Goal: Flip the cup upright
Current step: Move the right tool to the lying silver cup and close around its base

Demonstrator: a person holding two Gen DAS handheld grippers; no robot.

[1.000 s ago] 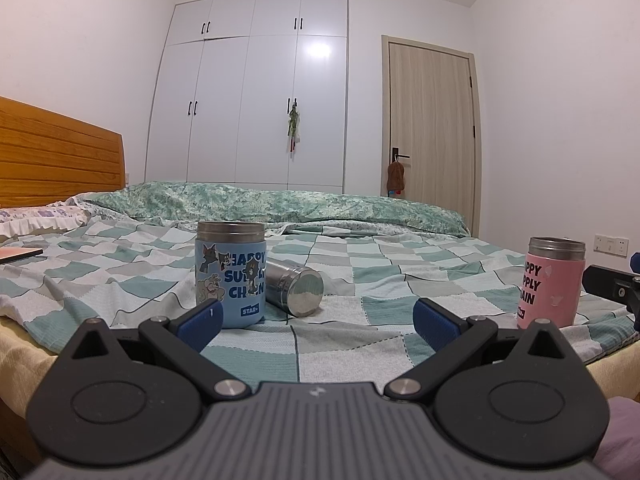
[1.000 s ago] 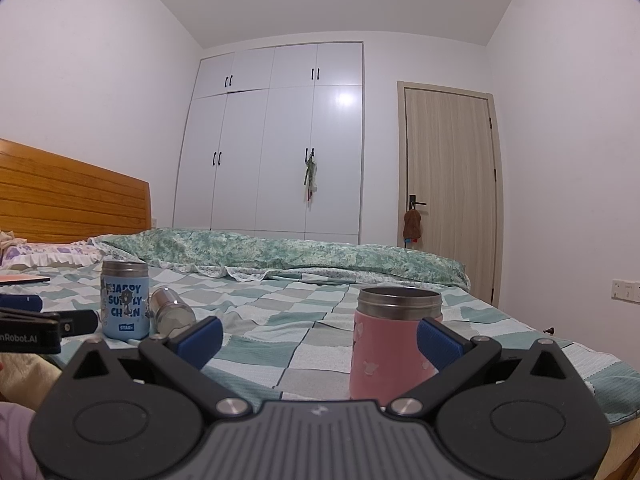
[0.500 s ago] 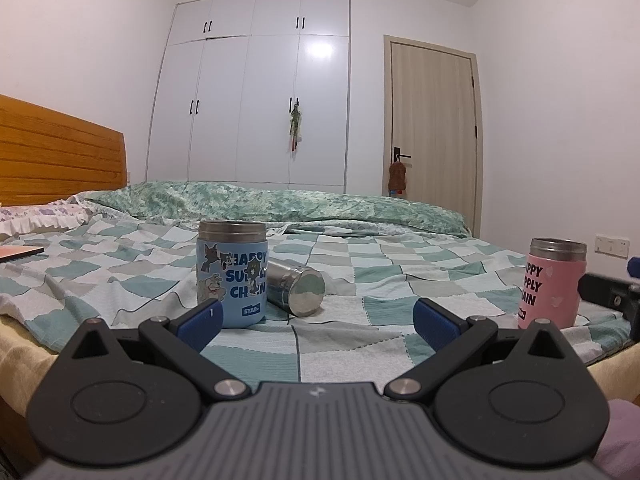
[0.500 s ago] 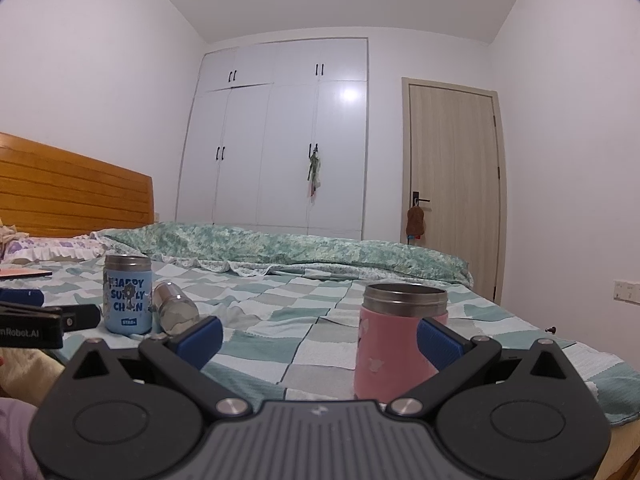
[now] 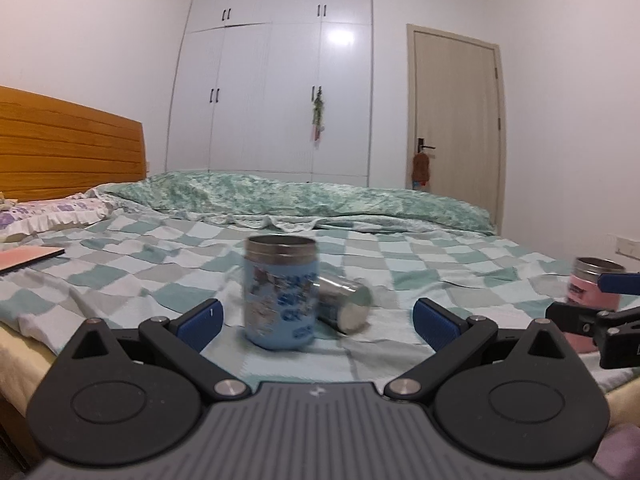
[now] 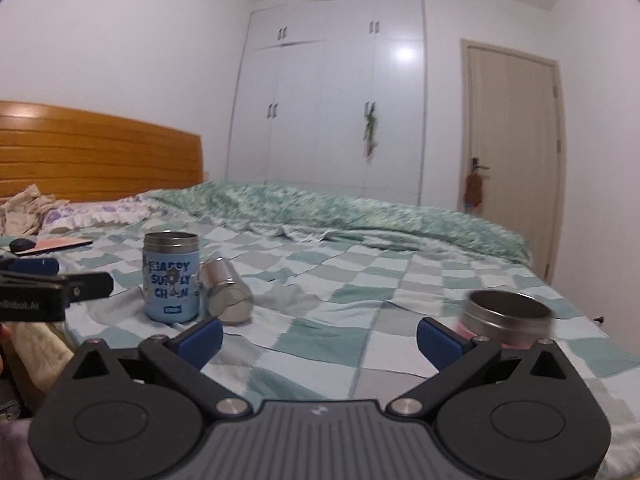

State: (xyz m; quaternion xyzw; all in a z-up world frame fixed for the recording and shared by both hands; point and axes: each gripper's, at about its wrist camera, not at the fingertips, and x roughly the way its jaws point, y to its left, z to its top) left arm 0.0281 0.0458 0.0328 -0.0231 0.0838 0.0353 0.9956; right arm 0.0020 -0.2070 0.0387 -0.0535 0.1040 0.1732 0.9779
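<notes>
A steel cup (image 5: 346, 303) lies on its side on the checked bedspread, right behind a blue upright cup (image 5: 280, 293); both also show in the right wrist view, the steel cup (image 6: 227, 292) and the blue cup (image 6: 171, 278). A pink upright cup (image 5: 593, 286) stands at the right; in the right wrist view the pink cup (image 6: 506, 316) sits just beyond my right finger. My left gripper (image 5: 316, 320) is open and empty, short of the blue cup. My right gripper (image 6: 318, 340) is open and empty.
The bed (image 5: 440, 264) has a rumpled green duvet (image 5: 320, 196) at the back and a wooden headboard (image 5: 68, 148) at the left. A pink flat book (image 5: 24, 258) lies at the left. A white wardrobe and a door stand behind.
Both grippers have risen and swung: the left one now faces the blue cup head on, the right one has shifted left so the pink cup sits at its right finger.
</notes>
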